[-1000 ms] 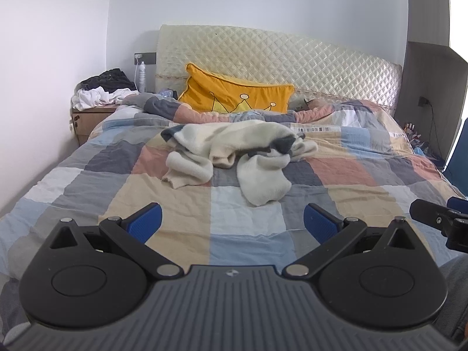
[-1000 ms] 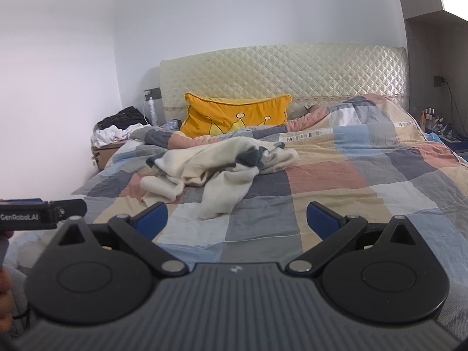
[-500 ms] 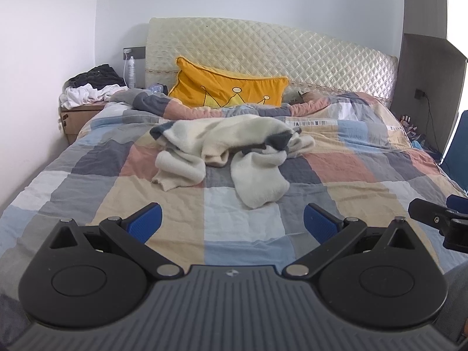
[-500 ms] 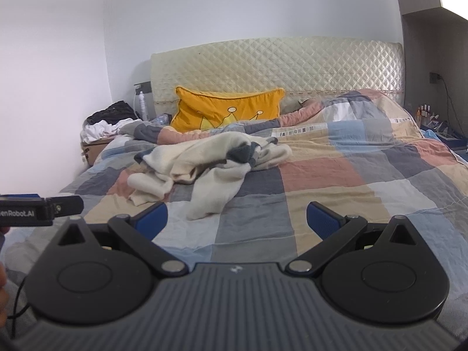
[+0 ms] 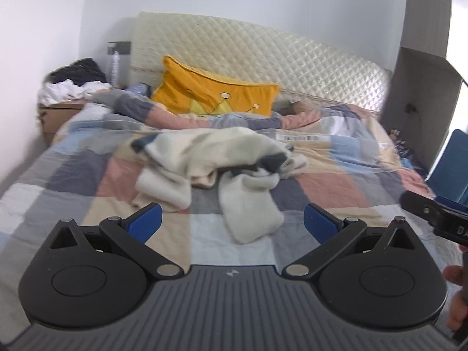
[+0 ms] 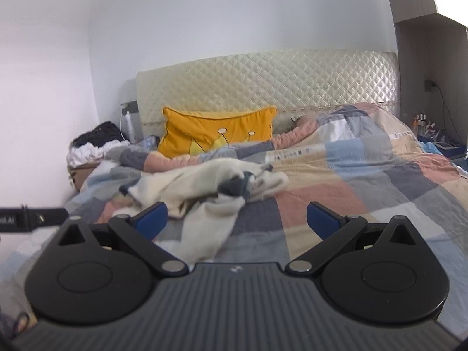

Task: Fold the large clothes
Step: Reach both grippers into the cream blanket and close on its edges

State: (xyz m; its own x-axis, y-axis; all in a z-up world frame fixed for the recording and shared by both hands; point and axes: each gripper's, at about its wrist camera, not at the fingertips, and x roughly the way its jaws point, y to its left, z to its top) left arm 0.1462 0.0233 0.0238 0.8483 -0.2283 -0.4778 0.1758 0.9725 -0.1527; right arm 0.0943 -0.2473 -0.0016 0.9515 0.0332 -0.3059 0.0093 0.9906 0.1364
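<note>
Both of our grippers have come closer to the bed since a second ago, so the crumpled cream garment (image 5: 216, 172) now fills more of each view and sits nearer our fingertips. We hold the left gripper (image 5: 232, 223) with its jaws spread wide and nothing between them; its blue pads (image 5: 144, 222) hang above the patchwork quilt (image 5: 73, 175), short of the garment's nearer sleeve. Our right gripper (image 6: 237, 220) is likewise spread apart and empty, and in its view the garment (image 6: 204, 187) lies just beyond and partly between the fingers, with one pale sleeve trailing toward us. The garment is heaped in the middle of the bed, dark grey patches showing among its cream folds, not touching either gripper. Behind it a yellow cushion (image 5: 210, 92) with a crown design leans against the quilted headboard (image 5: 278, 55). A bedside box (image 5: 55, 114) at the left carries a pile of black and white clothes (image 5: 74, 83). At the right edge of the left view we see the tip of the other gripper and some of the fingers (image 5: 454, 298) of our right hand.
</note>
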